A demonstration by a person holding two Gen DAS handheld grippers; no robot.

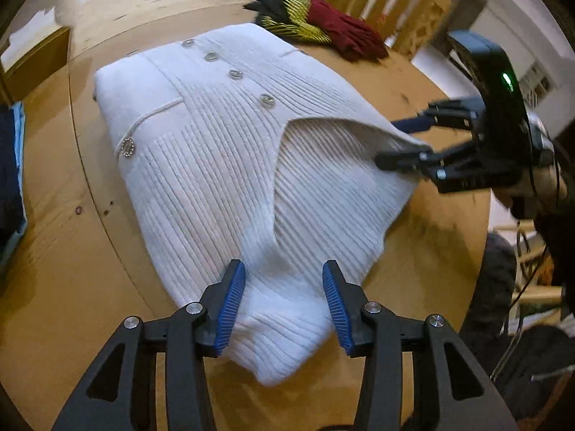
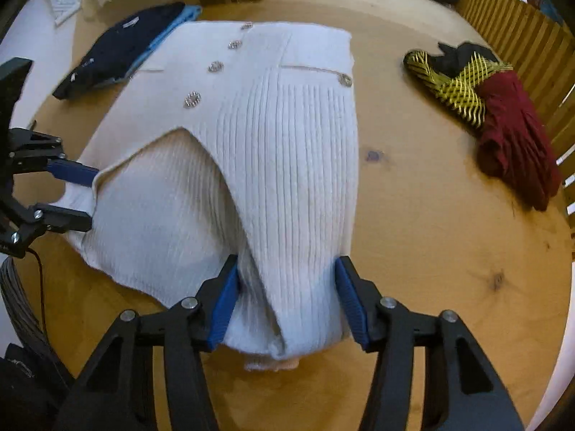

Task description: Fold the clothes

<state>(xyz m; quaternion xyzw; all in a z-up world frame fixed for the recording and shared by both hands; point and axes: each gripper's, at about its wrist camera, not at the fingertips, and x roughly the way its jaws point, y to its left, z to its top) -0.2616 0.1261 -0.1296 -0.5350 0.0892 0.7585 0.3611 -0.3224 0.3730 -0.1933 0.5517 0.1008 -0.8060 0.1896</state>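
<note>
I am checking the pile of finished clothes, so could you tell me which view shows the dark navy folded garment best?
The right wrist view: the dark navy folded garment lies whole at upper left. The left wrist view shows only a cropped sliver at its left edge.

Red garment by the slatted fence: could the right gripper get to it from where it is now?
Probably yes. In the right wrist view, bare table lies between the right gripper and the red garment. But its fingers straddle the white cardigan, so it would have to lift clear first.
</note>
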